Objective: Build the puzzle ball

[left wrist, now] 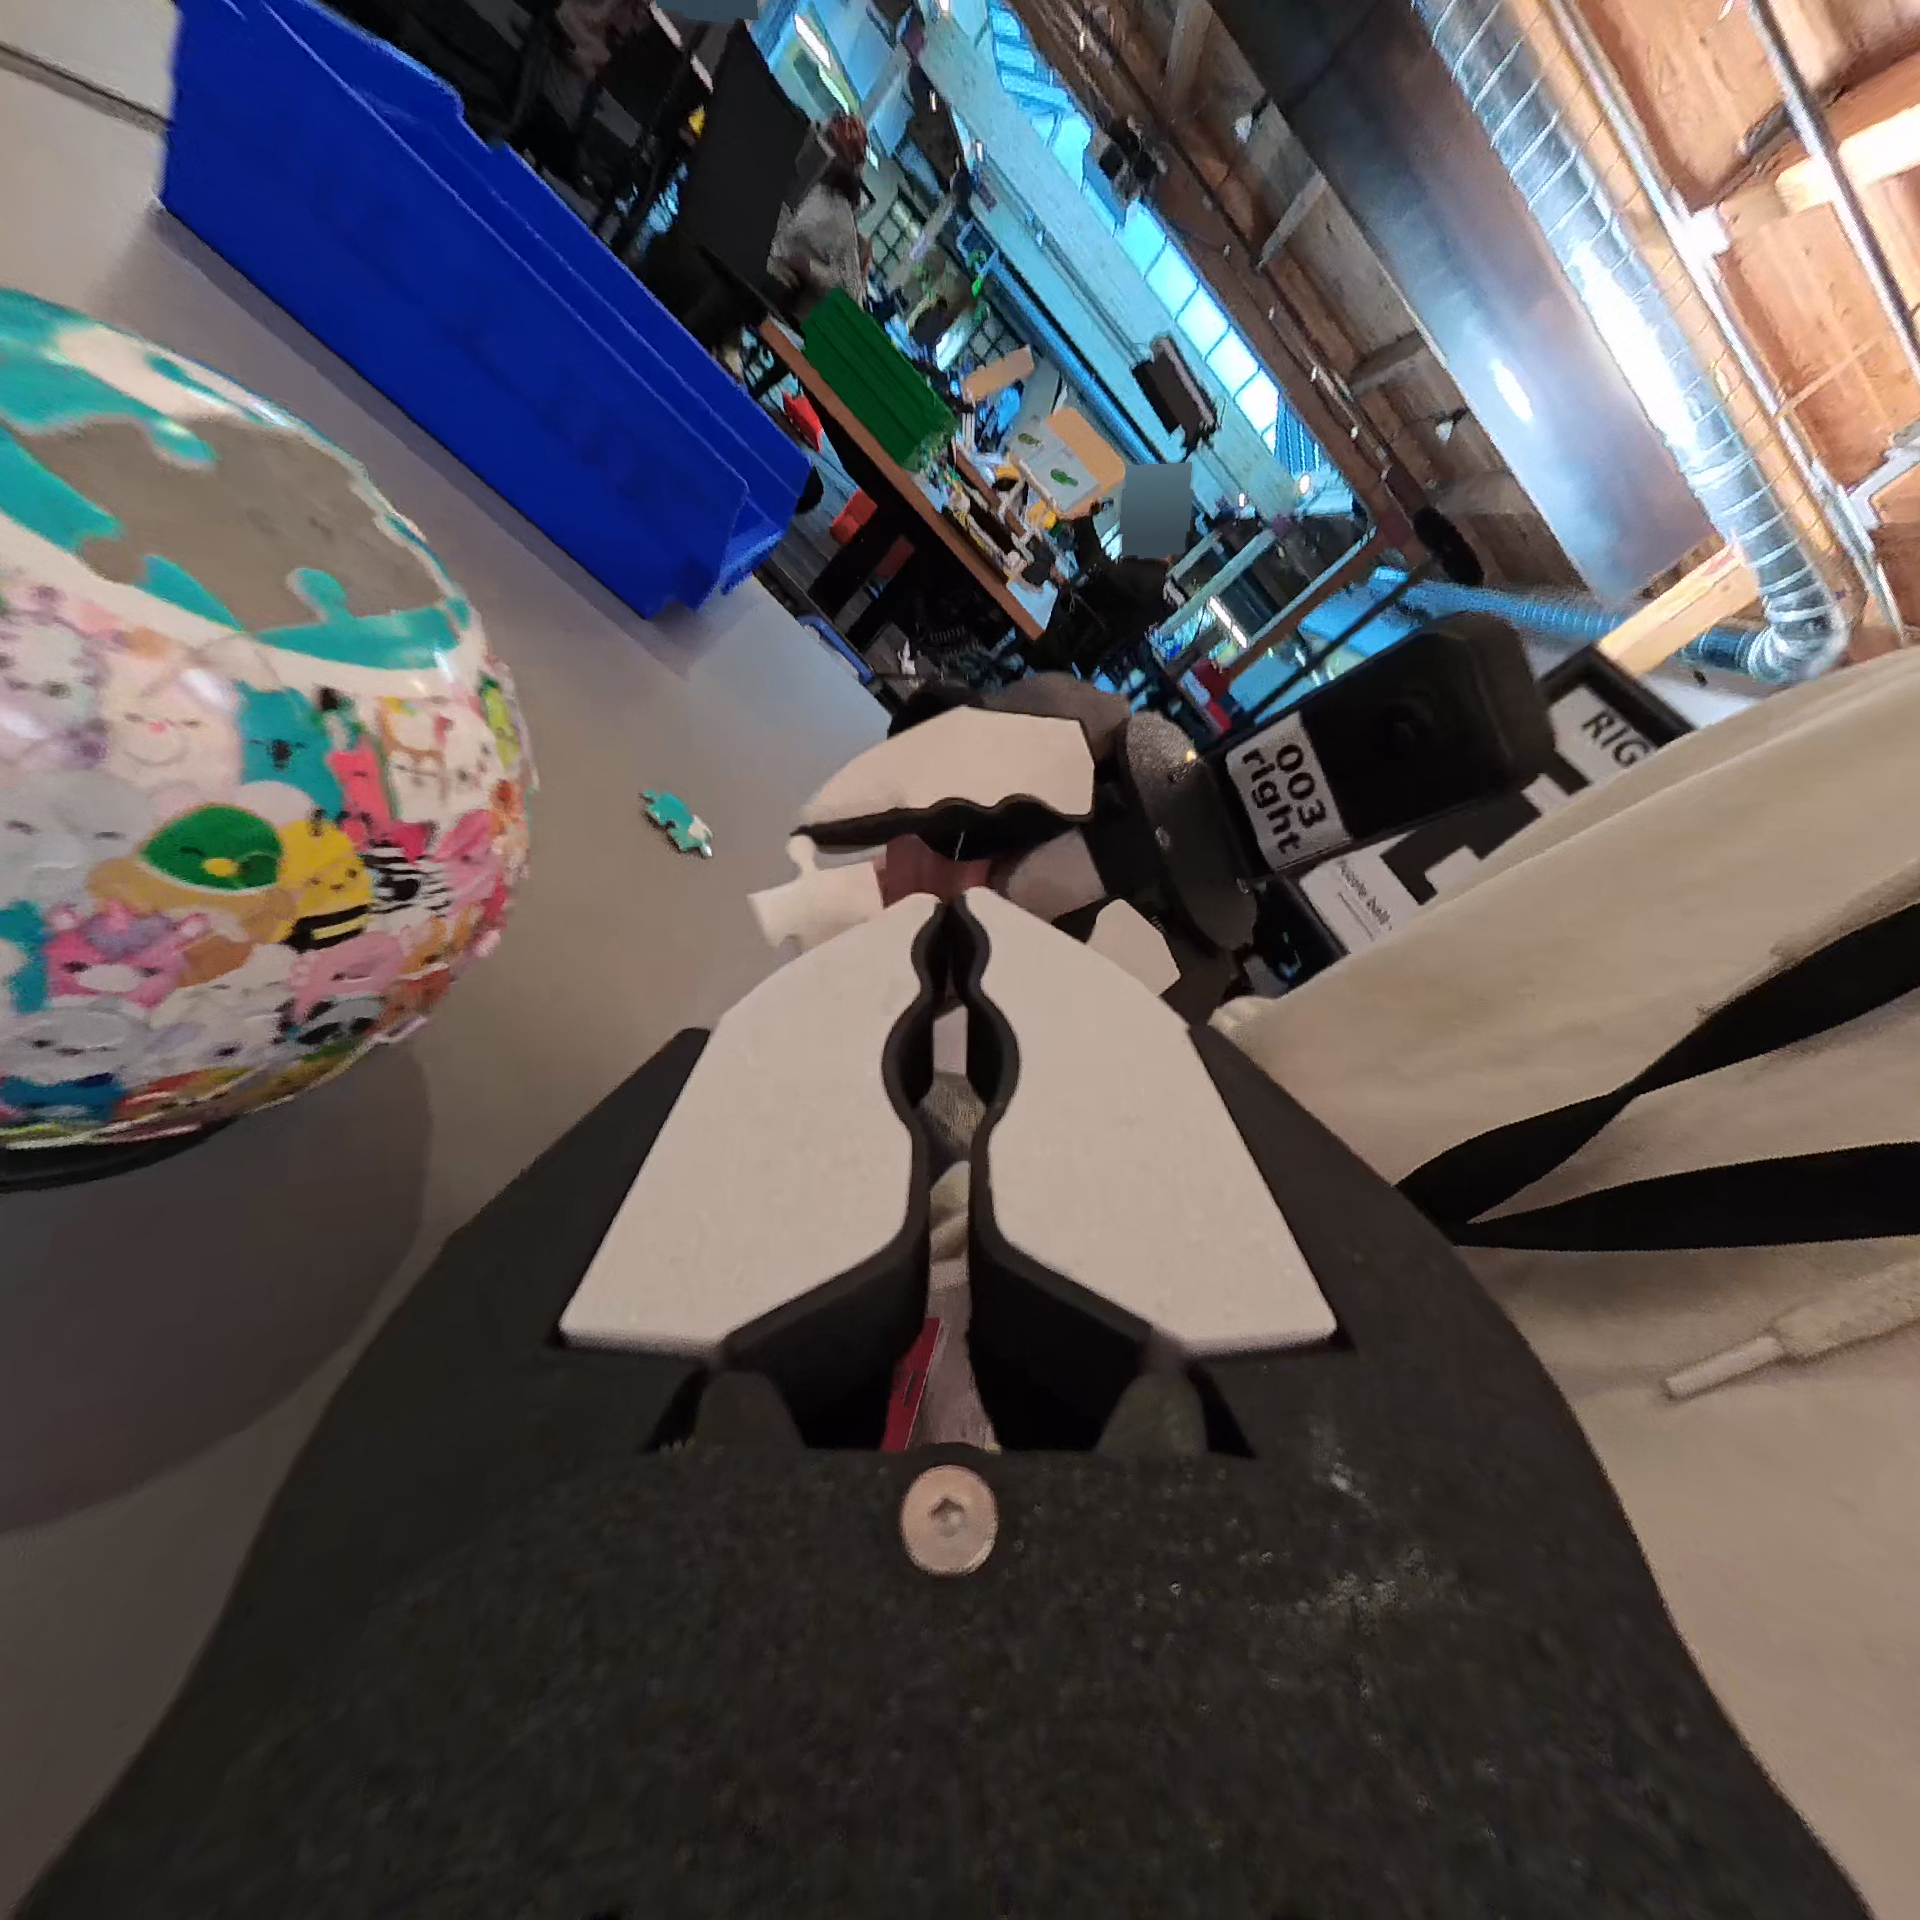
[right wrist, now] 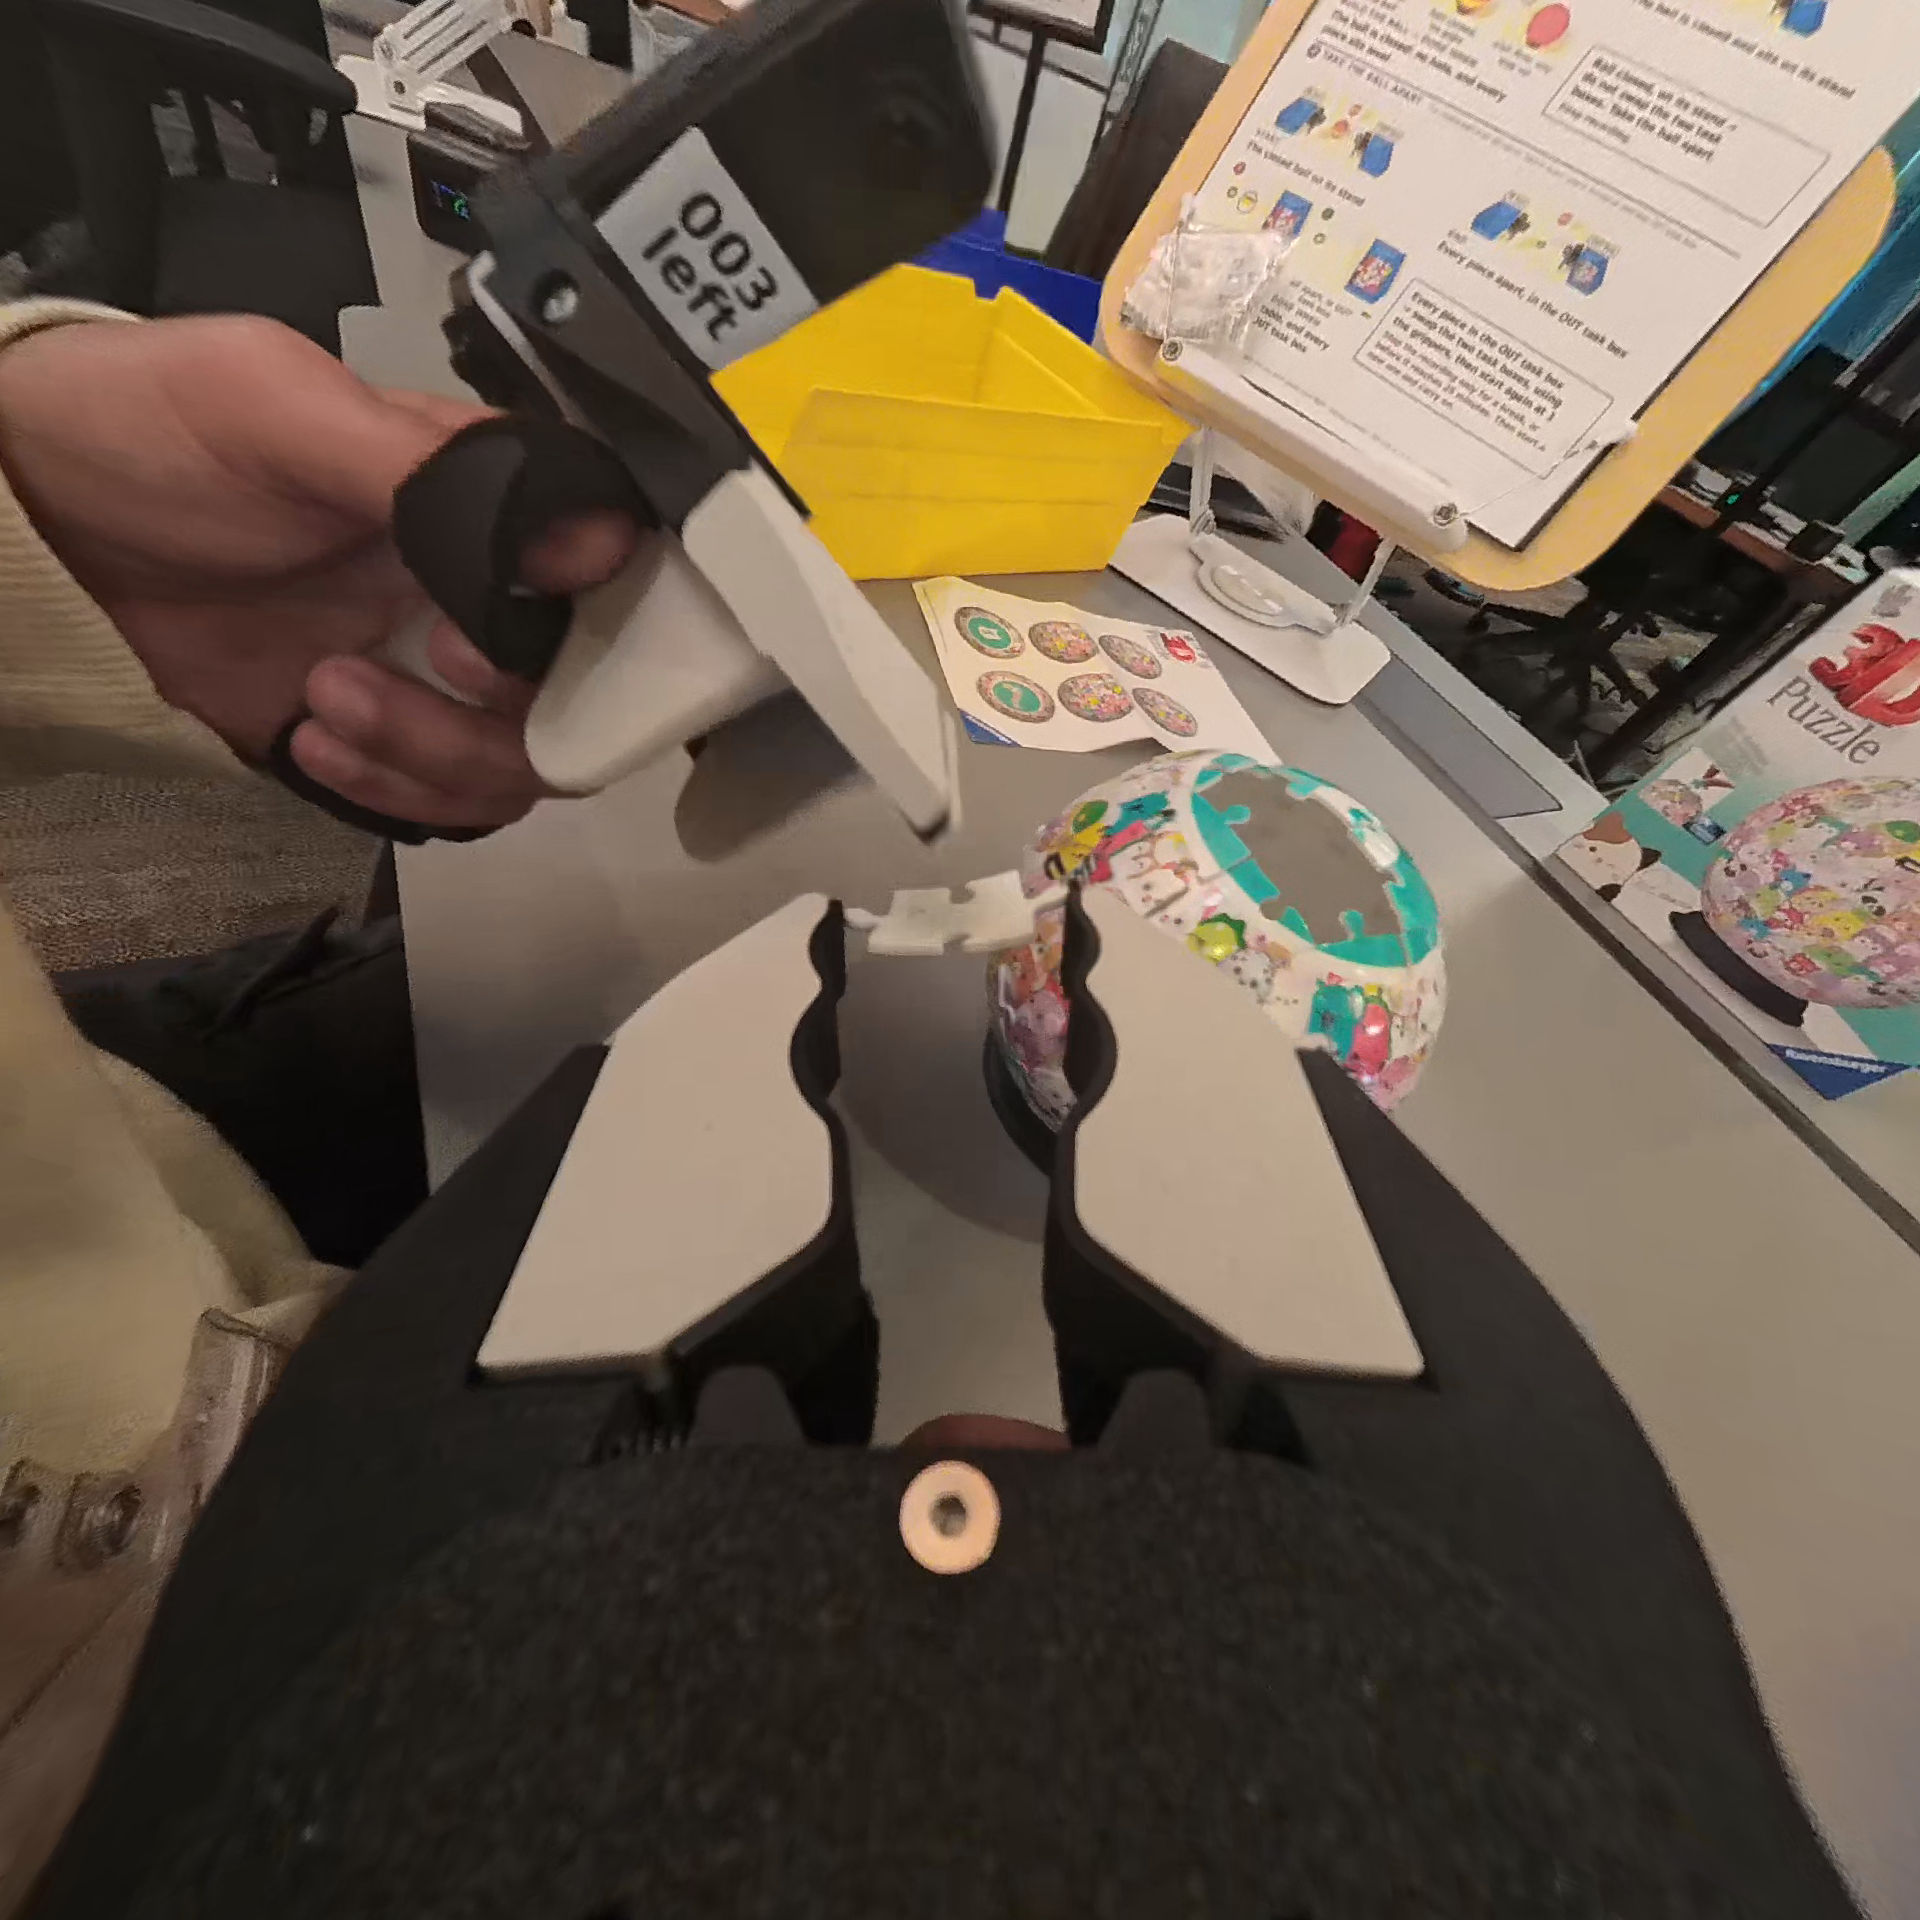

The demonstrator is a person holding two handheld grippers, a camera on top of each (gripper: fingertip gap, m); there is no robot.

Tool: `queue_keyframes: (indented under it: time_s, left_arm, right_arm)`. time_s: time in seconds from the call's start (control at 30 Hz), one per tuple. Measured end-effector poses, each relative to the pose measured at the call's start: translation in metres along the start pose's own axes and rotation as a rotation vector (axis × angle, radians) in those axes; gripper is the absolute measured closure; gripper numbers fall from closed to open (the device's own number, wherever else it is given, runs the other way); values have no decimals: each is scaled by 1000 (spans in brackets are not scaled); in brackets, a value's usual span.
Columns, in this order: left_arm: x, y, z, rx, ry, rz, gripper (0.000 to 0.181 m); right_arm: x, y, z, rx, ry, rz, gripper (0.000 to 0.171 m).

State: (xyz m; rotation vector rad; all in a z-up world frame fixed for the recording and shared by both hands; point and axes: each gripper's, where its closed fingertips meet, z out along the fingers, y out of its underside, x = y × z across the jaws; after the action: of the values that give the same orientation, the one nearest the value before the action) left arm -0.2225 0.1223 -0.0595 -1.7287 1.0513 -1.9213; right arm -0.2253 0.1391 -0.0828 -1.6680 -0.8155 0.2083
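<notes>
The puzzle ball [right wrist: 1247,935] is colourful, sits on a black stand and has a hole in its top rimmed with teal pieces; it also shows in the left wrist view [left wrist: 208,779]. My right gripper [right wrist: 951,909] is shut on a white-backed puzzle piece [right wrist: 935,916], held flat by its edges beside the ball. The piece [left wrist: 800,894] sticks out of the right gripper [left wrist: 935,821] in the left wrist view. My left gripper [left wrist: 948,914] is shut and empty, with its tips [right wrist: 928,821] just above the held piece.
A loose teal piece [left wrist: 677,821] lies on the grey table. A blue bin [left wrist: 468,312] stands behind the ball. A yellow bin [right wrist: 935,447], an instruction sheet on a stand [right wrist: 1455,260], a leaflet [right wrist: 1070,665] and the puzzle box [right wrist: 1797,862] surround the work area.
</notes>
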Motion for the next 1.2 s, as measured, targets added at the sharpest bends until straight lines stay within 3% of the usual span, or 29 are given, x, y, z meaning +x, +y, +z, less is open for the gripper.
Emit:
queue_keyframes:
  time_s: [0.03,0.1,0.2,0.3,0.33,0.37,0.4,0.5,0.6,0.73,0.8,0.9,1.03,1.2]
  left_arm:
    - [-2,-4,-5,23,-6,-9,178]
    - [-10,-9,-12,53,-21,-48,155]
    - [-5,-3,-8,20,45,-74,152]
    - [2,4,0,-26,65,-56,157]
    - [3,6,1,-41,61,-36,179]
    - [3,7,1,-51,57,-28,179]
    - [2,7,0,-59,41,-17,179]
    - [-8,0,-5,-44,-54,73,179]
    - [-9,-6,-13,-60,-167,361,179]
    - [-3,-9,-18,-145,-332,925,179]
    - [-1,-7,-17,-192,-358,1116,179]
    - [3,-6,-13,-214,-373,1256,179]
    - [5,-4,-8,-230,-385,1269,179]
    - [7,-1,-7,-202,-315,1012,169]
  right_arm:
    - [4,-1,-2,12,7,7,132]
    - [4,-10,-7,59,-9,-7,132]
    - [-2,-22,-10,107,-33,-93,132]
    - [-9,-23,-7,107,-67,-144,131]
    - [-10,-25,-8,116,-74,-145,133]
    - [-7,-23,-8,106,-65,-141,150]
    - [-7,-22,-8,103,-76,-142,150]
    - [-6,-22,-9,99,-123,-61,133]
    - [-10,-22,-14,85,-270,115,151]
    - [-6,-41,-22,150,-451,414,145]
    - [-4,-49,-24,172,-461,432,147]
    - [-10,-44,-18,93,-415,290,148]
    - [-12,-41,-13,53,-315,145,162]
    - [-8,-45,-18,94,-233,-11,169]
